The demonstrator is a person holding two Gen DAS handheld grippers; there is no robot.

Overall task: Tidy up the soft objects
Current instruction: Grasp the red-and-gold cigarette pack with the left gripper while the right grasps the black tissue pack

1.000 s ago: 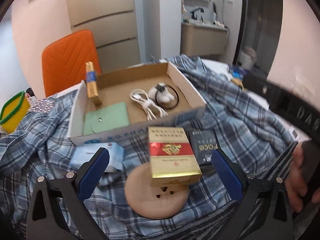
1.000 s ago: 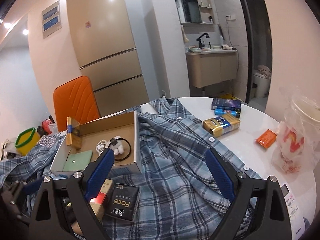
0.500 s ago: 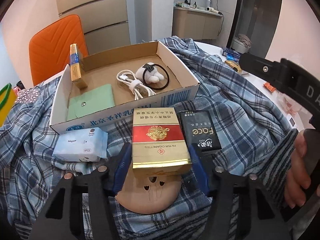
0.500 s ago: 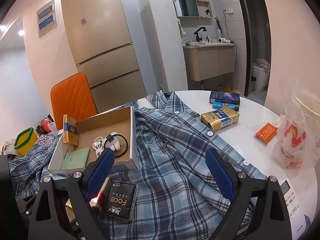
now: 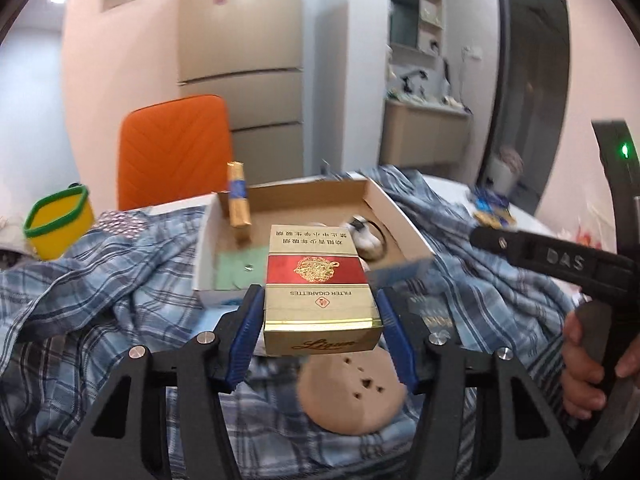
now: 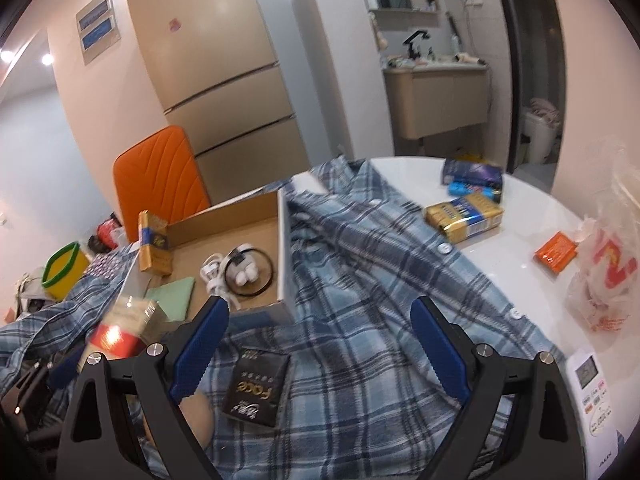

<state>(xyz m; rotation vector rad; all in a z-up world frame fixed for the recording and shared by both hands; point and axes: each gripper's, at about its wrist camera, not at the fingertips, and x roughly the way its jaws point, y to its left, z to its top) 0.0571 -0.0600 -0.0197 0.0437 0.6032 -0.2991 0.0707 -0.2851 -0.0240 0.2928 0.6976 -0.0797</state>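
My left gripper (image 5: 318,332) is shut on a gold and red cigarette box (image 5: 318,284) and holds it above the blue plaid shirt (image 5: 92,280). The box also shows at the left of the right wrist view (image 6: 128,324). Beyond it lies an open cardboard box (image 5: 394,216) holding a green pouch (image 5: 238,270), a gold pack (image 5: 238,200) and a white cable (image 6: 214,276). A tan round puff (image 5: 352,396) lies on the shirt under the held box. My right gripper (image 6: 318,344) is open and empty above the shirt (image 6: 380,280), near a black "Face" packet (image 6: 256,388).
An orange chair (image 5: 174,152) and a yellow basket (image 5: 60,224) stand at the back left. On the white table (image 6: 532,220) to the right lie a gold pack (image 6: 464,216), a dark blue box (image 6: 472,174), an orange packet (image 6: 556,252), a plastic bag (image 6: 604,268) and a remote (image 6: 592,388).
My left gripper closed on the cigarette box and lifted it off the puff, toward the cardboard box. The right gripper stayed open and shifted little.
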